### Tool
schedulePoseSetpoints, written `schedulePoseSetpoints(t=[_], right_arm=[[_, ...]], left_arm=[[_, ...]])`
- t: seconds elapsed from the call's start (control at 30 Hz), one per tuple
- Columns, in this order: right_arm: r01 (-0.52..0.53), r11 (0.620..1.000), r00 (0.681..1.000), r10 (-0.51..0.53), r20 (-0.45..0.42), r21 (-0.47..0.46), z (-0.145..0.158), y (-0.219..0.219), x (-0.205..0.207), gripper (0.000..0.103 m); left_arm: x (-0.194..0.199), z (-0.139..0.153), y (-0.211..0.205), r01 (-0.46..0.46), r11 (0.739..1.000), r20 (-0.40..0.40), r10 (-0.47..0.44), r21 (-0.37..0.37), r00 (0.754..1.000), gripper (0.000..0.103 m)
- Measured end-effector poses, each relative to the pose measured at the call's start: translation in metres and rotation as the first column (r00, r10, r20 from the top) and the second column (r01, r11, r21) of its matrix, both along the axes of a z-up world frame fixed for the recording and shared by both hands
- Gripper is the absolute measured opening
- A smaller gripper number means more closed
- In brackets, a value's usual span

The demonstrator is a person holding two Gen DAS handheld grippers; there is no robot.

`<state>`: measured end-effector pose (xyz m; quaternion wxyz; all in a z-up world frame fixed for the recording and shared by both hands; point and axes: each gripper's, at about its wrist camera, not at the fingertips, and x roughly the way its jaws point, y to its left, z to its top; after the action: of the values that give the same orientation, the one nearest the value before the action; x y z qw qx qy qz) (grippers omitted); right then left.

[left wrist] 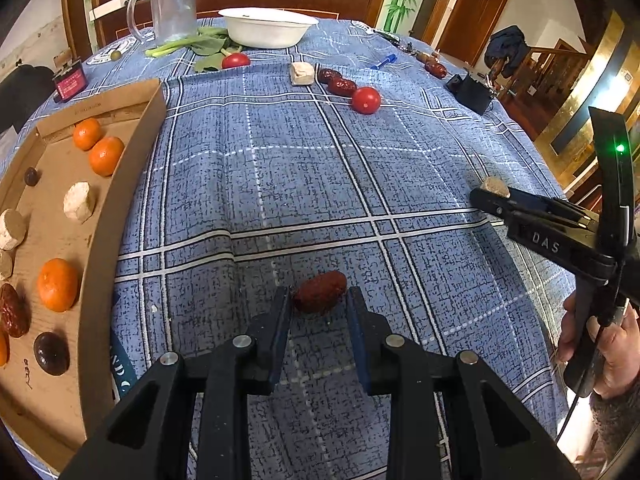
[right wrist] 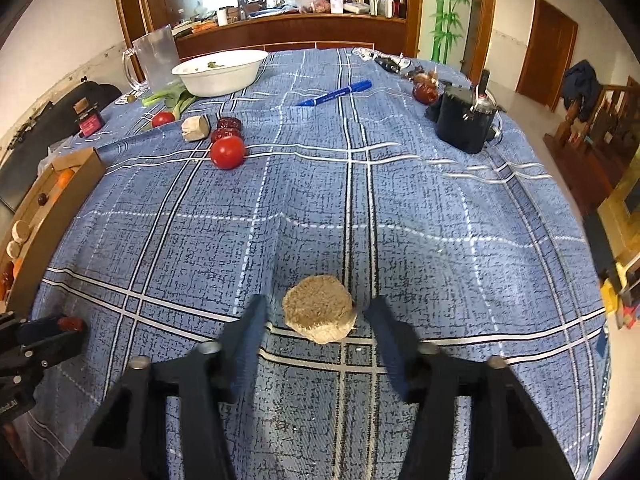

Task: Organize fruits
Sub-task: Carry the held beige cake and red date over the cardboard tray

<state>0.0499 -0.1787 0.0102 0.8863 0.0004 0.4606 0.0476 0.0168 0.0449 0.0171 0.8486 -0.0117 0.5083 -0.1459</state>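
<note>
A wrinkled red date (left wrist: 320, 292) sits between the tips of my left gripper (left wrist: 319, 300), just over the blue checked tablecloth; the pads touch both its sides. The right wrist view shows this gripper (right wrist: 76, 325) at the far left with the date (right wrist: 70, 323) at its tip. My right gripper (right wrist: 317, 300) is shut on a round beige chunk (right wrist: 318, 308). It appears again at the right of the left wrist view, right gripper (left wrist: 486, 194) with the chunk (left wrist: 495, 185) at its tip. A cardboard tray (left wrist: 132, 168) on the left holds oranges (left wrist: 106, 155), beige chunks (left wrist: 79, 202) and dates.
Further back lie two tomatoes (left wrist: 366, 100), dates (left wrist: 342, 86), a beige chunk (left wrist: 301, 73), greens, a white bowl (left wrist: 266, 26) and a clear jug (left wrist: 174, 8). A blue pen (right wrist: 336, 94) and a black box (right wrist: 464, 124) are at the right rear. A hand (left wrist: 612, 352) holds the right gripper.
</note>
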Motion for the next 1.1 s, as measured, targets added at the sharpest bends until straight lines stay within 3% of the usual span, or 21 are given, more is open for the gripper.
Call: schedulePoseSetpoints(t=[0.17,0.3,0.47,0.53,0.67,0.73,0.77,0.87,0.97,1.1], right_arm=[[-0.003,1.000,1.000,0.003,0.015,0.025,0.007,-0.002,-0.007,0.038],[-0.021,0.999,0.999,0.019,0.035,0.050,0.018,-0.003,-0.018,0.038],[-0.037,0.996,0.999,0.034,0.038,0.076,0.024,-0.001,-0.029,0.038],[-0.039,0.996,0.999,0.037,0.026,0.081,0.022,0.000,-0.030,0.038],[-0.041,0.995,0.999,0.040,0.009,0.091,0.017,0.002,-0.034,0.038],[-0.045,0.995,0.999,0.045,0.007,0.089,0.016,0.002,-0.035,0.038],[-0.045,0.995,0.999,0.045,0.005,0.086,0.015,0.003,-0.036,0.038],[-0.046,0.995,0.999,0.046,0.004,0.085,0.014,0.003,-0.037,0.038],[-0.046,0.995,0.999,0.045,0.010,0.086,0.015,0.003,-0.039,0.038],[-0.058,0.995,0.998,0.056,0.028,0.076,0.021,0.006,-0.042,0.038]], left_arm=[[0.000,0.000,0.003,-0.008,0.999,0.007,0.008,-0.031,1.000,0.028],[-0.002,0.001,0.002,-0.004,0.999,0.005,0.004,-0.035,1.000,0.022],[-0.007,0.000,-0.010,0.026,0.999,0.034,-0.026,0.020,0.999,0.022],[-0.006,0.000,-0.012,0.032,0.999,0.027,-0.032,0.003,0.999,0.023],[-0.005,0.000,-0.015,0.041,0.999,0.024,-0.040,-0.025,0.999,0.047],[-0.007,-0.001,-0.019,0.043,0.999,0.039,-0.043,-0.005,0.998,0.049],[-0.008,-0.002,-0.021,0.049,0.999,0.050,-0.050,0.011,0.997,0.049],[-0.009,-0.002,-0.020,0.049,0.998,0.072,-0.052,0.042,0.996,0.018],[-0.006,0.000,-0.009,0.017,1.000,0.047,-0.016,-0.019,0.999,0.018],[-0.010,0.008,-0.007,0.016,0.999,0.050,-0.014,-0.028,0.999,0.018]])
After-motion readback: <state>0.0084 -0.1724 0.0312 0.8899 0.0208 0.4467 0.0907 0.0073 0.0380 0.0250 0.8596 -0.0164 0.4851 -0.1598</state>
